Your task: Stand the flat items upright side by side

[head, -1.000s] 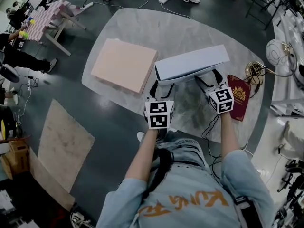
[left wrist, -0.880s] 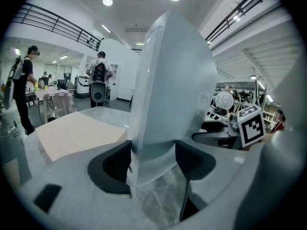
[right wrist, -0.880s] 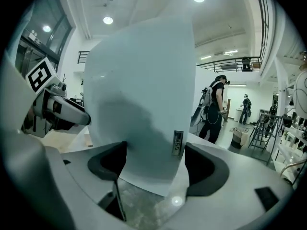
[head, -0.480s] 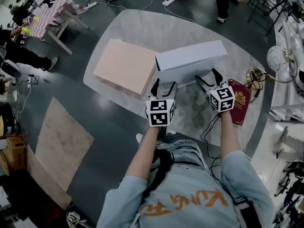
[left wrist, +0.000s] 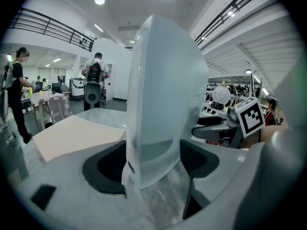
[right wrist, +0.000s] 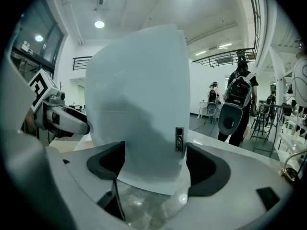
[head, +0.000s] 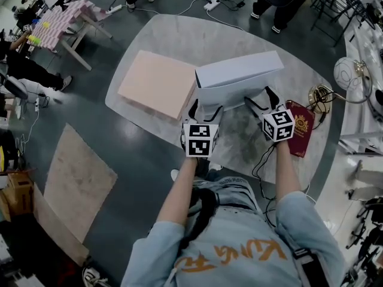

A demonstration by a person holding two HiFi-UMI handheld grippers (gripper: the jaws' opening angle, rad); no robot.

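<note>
We have the white box (head: pixel 239 76) standing on edge at the middle of the table (head: pixel 179 34), just beside the flat pink box (head: pixel 157 82). Our left gripper (head: pixel 206 107) and right gripper (head: pixel 260 97) straddle it, jaws opening. The right pads touch its faces.

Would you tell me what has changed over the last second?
The jaws of the left gripper are opening off the box; those of the right gripper are only starting to open, pads on it. Nothing else moved: the box stands upright beside the pink board, the passport lies flat.
</note>
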